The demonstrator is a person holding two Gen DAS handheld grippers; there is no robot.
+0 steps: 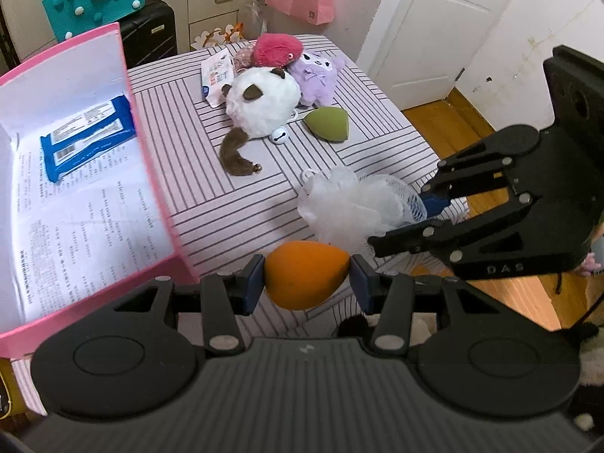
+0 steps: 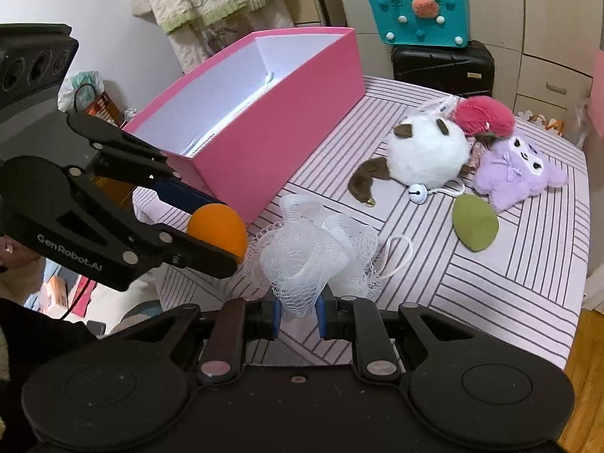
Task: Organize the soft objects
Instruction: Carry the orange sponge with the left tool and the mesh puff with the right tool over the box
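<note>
Left gripper (image 1: 306, 277): closed on the orange sponge (image 1: 305, 275), pads pressing its two sides, held clear of the bed; likely bound for the box.
Right gripper (image 2: 298, 311): pinched tight on a tuft of the white mesh pouf (image 2: 313, 251), the rest billowing above the jaws.
Pink box (image 2: 264, 143): open, just beside both loads; a blue packet (image 1: 88, 137) already lies inside.
Still out: green sponge (image 1: 327, 124), white plush (image 1: 262, 104), purple plush (image 1: 319, 75), red plush (image 1: 277, 50).
Surface: striped cover (image 1: 234, 204).
Room: teal bag (image 2: 419, 13) on a black suitcase (image 2: 443, 70), a white door (image 1: 441, 26), wood floor.
</note>
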